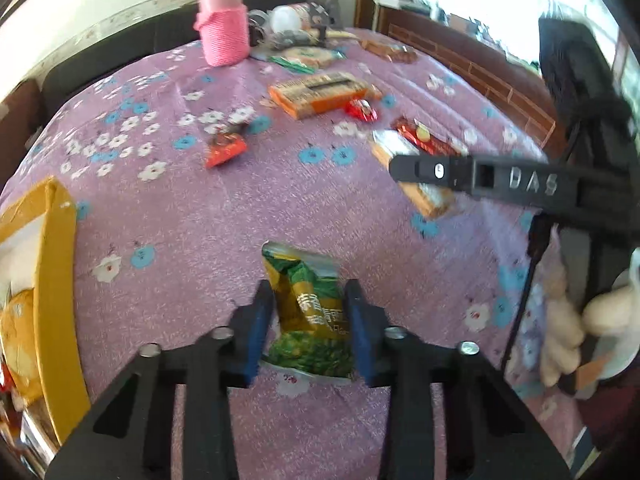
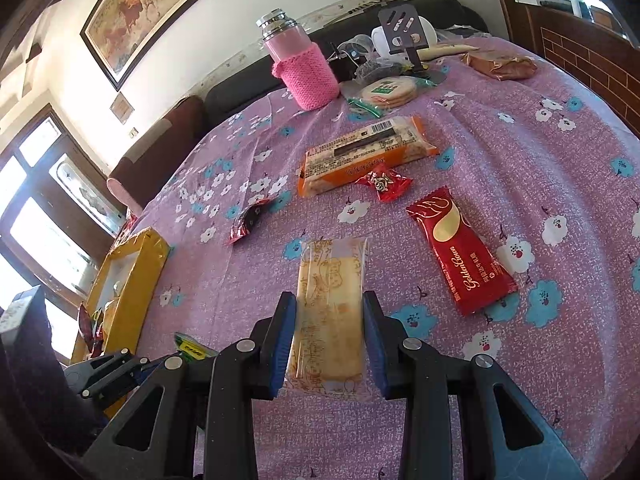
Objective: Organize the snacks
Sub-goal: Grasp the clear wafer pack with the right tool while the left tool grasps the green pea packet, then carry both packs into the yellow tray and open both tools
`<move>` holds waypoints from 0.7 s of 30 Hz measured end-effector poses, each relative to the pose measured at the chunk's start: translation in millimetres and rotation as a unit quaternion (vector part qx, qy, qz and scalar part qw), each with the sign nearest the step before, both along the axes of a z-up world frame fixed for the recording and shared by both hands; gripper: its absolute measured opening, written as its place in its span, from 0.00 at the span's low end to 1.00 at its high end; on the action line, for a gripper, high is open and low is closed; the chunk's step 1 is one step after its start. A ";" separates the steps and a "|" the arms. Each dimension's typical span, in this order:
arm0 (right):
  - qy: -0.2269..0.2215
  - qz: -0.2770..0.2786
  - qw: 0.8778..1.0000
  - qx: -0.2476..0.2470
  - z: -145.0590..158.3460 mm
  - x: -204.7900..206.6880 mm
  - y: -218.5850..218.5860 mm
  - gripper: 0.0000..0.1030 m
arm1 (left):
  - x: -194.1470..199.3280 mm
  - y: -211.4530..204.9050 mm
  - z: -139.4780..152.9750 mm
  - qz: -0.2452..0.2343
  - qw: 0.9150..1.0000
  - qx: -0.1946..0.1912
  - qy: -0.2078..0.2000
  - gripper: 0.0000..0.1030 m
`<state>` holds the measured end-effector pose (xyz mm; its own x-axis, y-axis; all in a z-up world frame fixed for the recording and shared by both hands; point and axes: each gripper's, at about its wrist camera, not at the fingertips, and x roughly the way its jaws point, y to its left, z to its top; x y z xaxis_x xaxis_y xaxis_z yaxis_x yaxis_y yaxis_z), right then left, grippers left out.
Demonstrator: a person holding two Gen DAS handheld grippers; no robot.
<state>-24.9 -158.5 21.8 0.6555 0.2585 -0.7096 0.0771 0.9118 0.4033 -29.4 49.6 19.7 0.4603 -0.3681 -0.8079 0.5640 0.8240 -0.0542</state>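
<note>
This is a home living room. A table under a purple floral tablecloth holds scattered snack packets and a bottle in a pink knitted sleeve. Behind it runs a dark sofa against a white wall with a large framed painting. Wood-framed windows let in daylight, and a brick-patterned wooden panel stands to the right.

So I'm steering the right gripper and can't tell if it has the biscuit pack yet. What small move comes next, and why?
Probably close the right gripper. Its blue pads flank the clear-wrapped biscuit pack on the tablecloth, apparently with slight gaps, so nothing looks clamped yet. Lift only afterwards.
</note>
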 end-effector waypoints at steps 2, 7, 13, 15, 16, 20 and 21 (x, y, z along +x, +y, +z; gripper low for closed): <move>-0.002 0.004 1.000 -0.003 0.5 -0.2 2.4 0.34 | -2.1 12.8 6.4 0.012 1.000 -0.025 0.007 0.21; -0.017 0.010 1.000 -0.012 4.1 -2.6 7.1 0.34 | -12.0 59.1 28.1 0.049 0.995 -0.092 0.013 0.21; -0.011 0.004 0.999 -0.035 0.8 -2.4 15.1 0.34 | -19.9 91.7 28.7 0.061 0.992 -0.109 0.034 0.25; -0.008 0.001 0.999 -0.032 -1.0 -2.1 15.1 0.34 | -19.8 88.3 22.2 0.061 0.992 -0.106 0.041 0.41; -0.007 -0.001 0.999 -0.032 -1.4 -2.4 15.1 0.34 | -19.7 84.7 19.8 0.060 0.992 -0.103 0.041 0.55; -0.007 -0.004 0.999 -0.034 -2.2 -2.2 14.5 0.34 | -16.9 54.6 6.2 0.047 0.996 -0.064 0.039 0.70; -0.006 -0.004 0.999 -0.034 -2.7 -1.8 14.6 0.34 | -16.7 45.6 2.2 0.040 0.997 -0.050 0.036 0.70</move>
